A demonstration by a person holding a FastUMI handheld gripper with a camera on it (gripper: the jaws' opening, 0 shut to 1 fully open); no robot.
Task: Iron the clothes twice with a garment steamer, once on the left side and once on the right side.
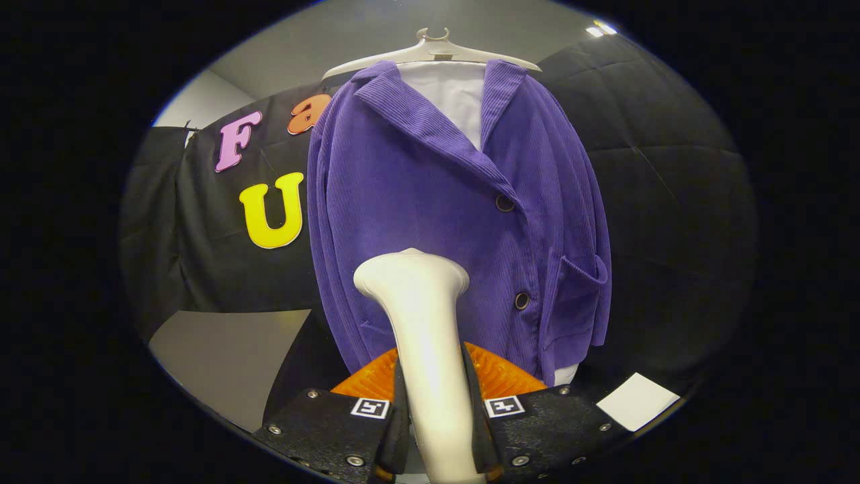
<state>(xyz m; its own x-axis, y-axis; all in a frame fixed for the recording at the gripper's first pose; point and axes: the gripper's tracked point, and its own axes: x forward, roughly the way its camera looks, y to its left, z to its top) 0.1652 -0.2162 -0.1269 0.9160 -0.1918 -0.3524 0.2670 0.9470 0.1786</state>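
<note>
Directly ahead hangs one purple corduroy jacket (pixel 430 222), the landmark for everything else. It is buttoned over one white shirt (pixel 451 94) and hangs from one pale hanger (pixel 431 48) above its collar. Low against the jacket's front panel, beside the two dark buttons (pixel 504 202), stands the head of one white garment steamer (pixel 420 316). The steamer's neck runs down from the jacket into the hand-held gripper (pixel 435 430), whose two fingers are clamped on it from either side. One patch pocket (pixel 571 296) sits on the jacket beyond the buttons. Below the jacket's hem lies one white card (pixel 637 401). Judging by the steamer's low start on one panel, a stroke looks under way; whether either side is finished cannot be told.
</note>
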